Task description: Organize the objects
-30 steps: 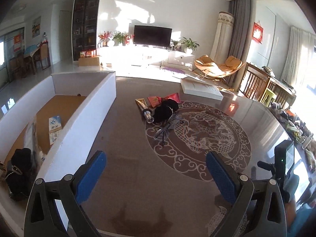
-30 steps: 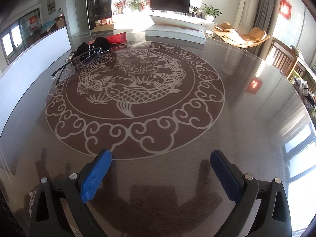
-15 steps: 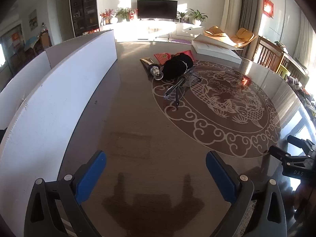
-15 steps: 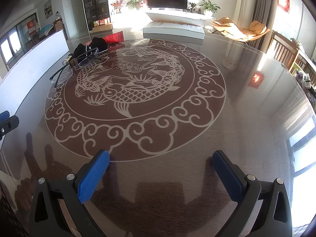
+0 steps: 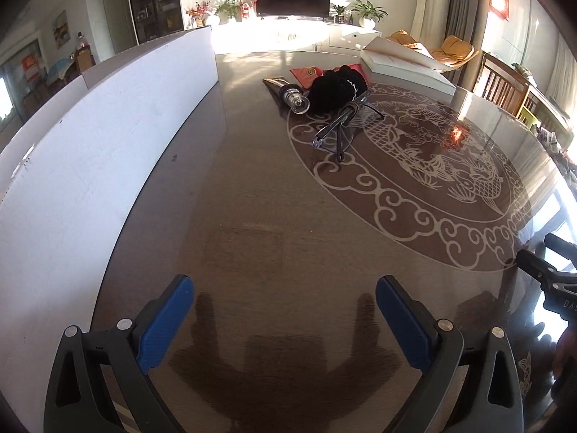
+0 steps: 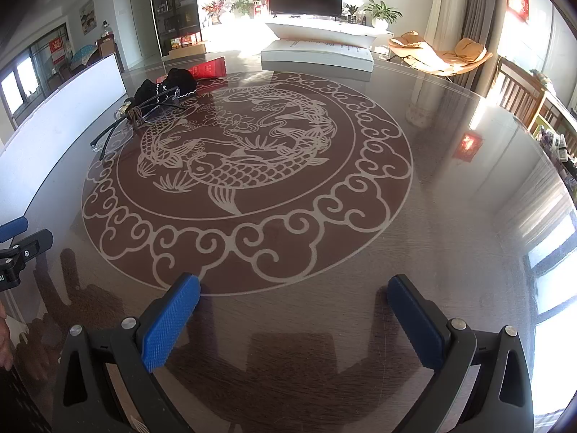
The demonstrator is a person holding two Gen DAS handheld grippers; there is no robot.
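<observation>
Both grippers, left gripper [image 5: 285, 306] and right gripper [image 6: 294, 305], gape empty, glasses [image 5: 339, 126] well ahead.

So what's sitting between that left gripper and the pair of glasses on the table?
Nothing: in the left wrist view, only bare glossy tabletop stretches from the open left gripper to the eyeglasses.

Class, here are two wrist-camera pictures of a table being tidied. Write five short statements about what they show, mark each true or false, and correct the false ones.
1. The left gripper holds the glasses. False: open and empty.
2. The glasses lie beside the black pouch. True.
3. The right gripper is open. True.
4. The white box stands right of the pile. False: it is on the left.
5. The table is plain. False: it bears a fish pattern.
</observation>
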